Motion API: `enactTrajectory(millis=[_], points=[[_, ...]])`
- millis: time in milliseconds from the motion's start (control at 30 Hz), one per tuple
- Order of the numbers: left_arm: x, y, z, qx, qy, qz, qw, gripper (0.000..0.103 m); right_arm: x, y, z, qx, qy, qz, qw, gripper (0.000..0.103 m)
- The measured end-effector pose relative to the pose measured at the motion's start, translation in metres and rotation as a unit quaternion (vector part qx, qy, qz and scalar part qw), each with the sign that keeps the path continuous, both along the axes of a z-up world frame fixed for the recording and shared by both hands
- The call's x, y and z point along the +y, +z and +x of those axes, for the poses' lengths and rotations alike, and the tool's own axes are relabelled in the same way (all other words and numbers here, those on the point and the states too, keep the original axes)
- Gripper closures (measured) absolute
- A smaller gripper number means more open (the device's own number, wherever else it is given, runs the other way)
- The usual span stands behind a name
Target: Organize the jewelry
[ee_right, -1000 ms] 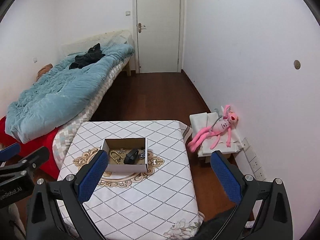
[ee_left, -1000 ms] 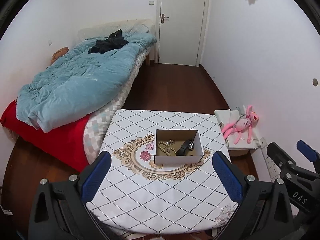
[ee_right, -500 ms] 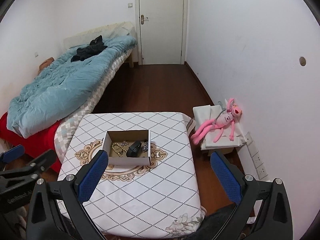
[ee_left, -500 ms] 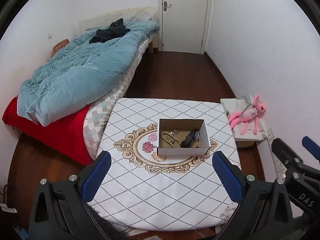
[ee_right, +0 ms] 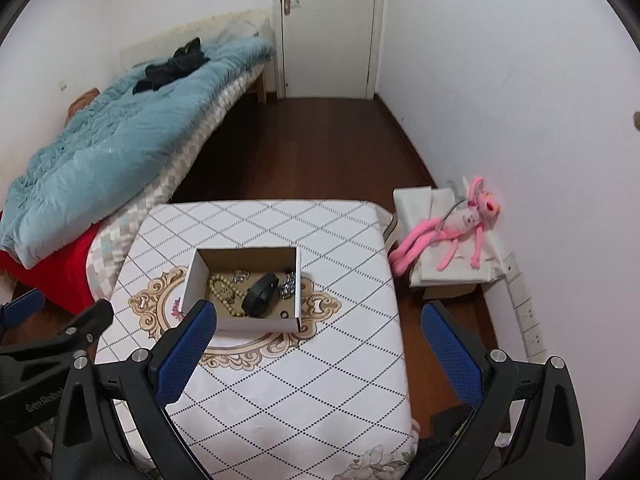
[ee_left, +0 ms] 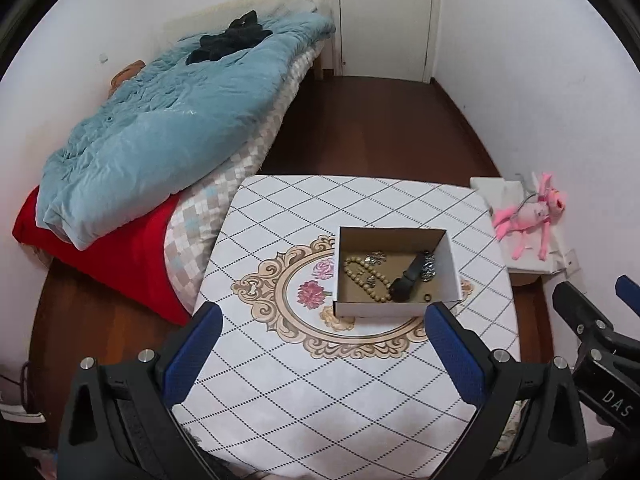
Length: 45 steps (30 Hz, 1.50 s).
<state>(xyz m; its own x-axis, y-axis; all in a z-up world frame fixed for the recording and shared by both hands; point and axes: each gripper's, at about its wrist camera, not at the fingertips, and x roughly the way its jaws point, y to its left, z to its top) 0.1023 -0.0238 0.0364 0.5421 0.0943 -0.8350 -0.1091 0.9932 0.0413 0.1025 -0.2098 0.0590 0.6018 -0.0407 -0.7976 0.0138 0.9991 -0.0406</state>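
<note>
A tabletop [ee_left: 304, 376] under a white diamond-patterned cloth stands against a bed [ee_left: 224, 184] — blue quilt [ee_left: 160, 128] and black garment [ee_left: 230, 40] on top. A pink plush toy [ee_right: 452, 232] lies on white packages beyond the right edge, by the wall — door [ee_right: 328, 28] at the far end.

Too small to identify: silvery pieces [ee_left: 376, 257] in the cardboard box [ee_left: 394, 308], and a tiny dark ring [ee_left: 427, 297] near its front wall. Partly hidden under the black item [ee_right: 260, 289]: the bead strand [ee_right: 221, 286]. Cut off by the lower frame edge: both gripper bodies (only blue fingers [ee_left: 193, 354] fully visible). Cropped at the top: the door [ee_right: 329, 28].
</note>
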Motion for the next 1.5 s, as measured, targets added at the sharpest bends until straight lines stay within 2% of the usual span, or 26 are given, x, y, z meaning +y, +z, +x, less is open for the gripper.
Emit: enactTrajectory(millis=[200, 333, 733, 1500], points=[[-0.001, -0.013, 0.01, 0.019, -0.005, -0.002, 0.9998, 0.0, -0.001, -0.018, 0.013, 0.023, -0.002, 0.003, 1.0, 0.0], [-0.002, -0.015, 0.013, 0.024, -0.009, -0.009, 0.9996, 0.0, -0.001, -0.02, 0.016, 0.026, 0.0, 0.0, 1.0, 0.0], [-0.002, -0.016, 0.016, 0.024, -0.021, -0.022, 0.9993, 0.0, 0.0, -0.019, 0.016, 0.03, 0.005, -0.005, 1.0, 0.0], [0.002, -0.016, 0.012, 0.014, -0.021, -0.023, 0.9994, 0.0, -0.002, -0.024, 0.012, 0.034, 0.007, -0.009, 0.999, 0.0]])
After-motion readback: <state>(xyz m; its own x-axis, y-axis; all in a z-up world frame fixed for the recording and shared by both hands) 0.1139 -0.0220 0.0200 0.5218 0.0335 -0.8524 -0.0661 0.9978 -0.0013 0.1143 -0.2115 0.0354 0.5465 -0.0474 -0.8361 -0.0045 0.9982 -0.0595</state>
